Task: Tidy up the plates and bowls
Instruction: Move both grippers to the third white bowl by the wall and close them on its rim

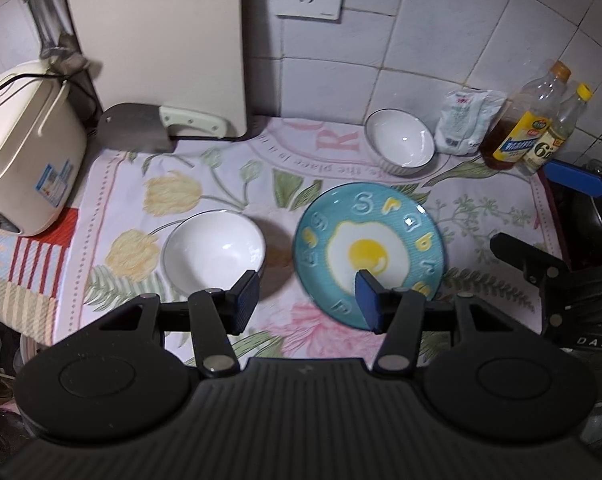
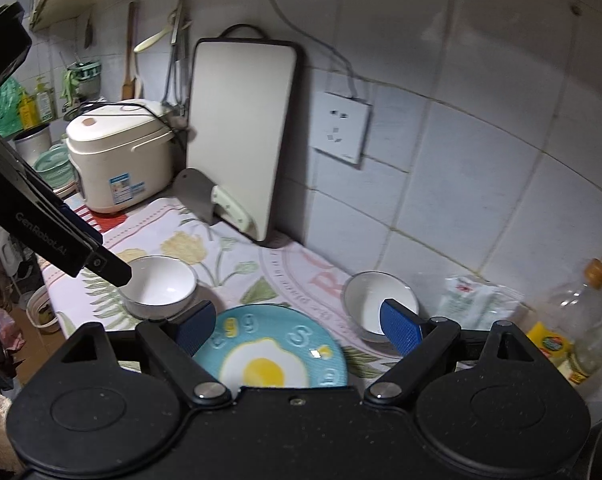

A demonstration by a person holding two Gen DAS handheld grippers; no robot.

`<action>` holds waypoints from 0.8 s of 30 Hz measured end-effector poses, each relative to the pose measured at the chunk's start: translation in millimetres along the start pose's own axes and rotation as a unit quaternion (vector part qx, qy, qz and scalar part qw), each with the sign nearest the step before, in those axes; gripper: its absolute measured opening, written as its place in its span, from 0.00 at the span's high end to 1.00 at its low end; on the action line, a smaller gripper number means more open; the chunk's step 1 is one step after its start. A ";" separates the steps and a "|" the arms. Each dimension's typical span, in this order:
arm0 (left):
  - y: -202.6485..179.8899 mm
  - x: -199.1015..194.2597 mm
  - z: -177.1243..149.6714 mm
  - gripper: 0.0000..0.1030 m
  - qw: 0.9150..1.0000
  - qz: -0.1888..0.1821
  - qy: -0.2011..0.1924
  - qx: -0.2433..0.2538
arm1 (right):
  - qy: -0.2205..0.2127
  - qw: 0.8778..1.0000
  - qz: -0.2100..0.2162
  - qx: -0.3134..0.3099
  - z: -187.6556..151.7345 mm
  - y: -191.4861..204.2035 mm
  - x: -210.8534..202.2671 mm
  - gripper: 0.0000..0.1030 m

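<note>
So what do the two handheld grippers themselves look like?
Both the left gripper and right gripper are matte black, ribbed-bodied, with round side discs, silver pivot pins and textured blue pads. White lettering marks each casing, seen from the other's camera.

Plate (image 1: pixel 369 252) on cloth (image 1: pixel 221 184), centre | near bowl (image 1: pixel 215 250) at 9 o'clock | far bowl (image 1: pixel 399 141) at 12–1 o'clock | bottles (image 1: pixel 529 128) at 2 o'clock.
</note>
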State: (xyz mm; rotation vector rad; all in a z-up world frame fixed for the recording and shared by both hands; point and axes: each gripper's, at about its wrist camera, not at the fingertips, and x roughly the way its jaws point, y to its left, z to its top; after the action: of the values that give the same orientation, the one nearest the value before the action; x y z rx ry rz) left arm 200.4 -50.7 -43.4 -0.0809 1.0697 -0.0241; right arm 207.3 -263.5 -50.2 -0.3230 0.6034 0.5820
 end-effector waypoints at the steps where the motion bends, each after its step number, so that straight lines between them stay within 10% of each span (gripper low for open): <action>1: -5.4 2.2 3.4 0.49 1.000 -0.002 0.000 0.000 | -0.003 1.000 0.000 0.003 -1.1 -6.1 -0.7 0.11; 24: -69.9 96.6 61.0 0.50 0.997 -0.011 -0.051 -0.056 | 0.015 0.991 0.030 0.128 -36.8 -132.7 113.5 0.11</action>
State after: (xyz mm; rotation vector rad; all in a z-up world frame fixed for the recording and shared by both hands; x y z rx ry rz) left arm 301.8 -122.8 -93.3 -0.1933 0.9680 0.0197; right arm 346.8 -337.9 -133.0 -0.0728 0.7108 0.5501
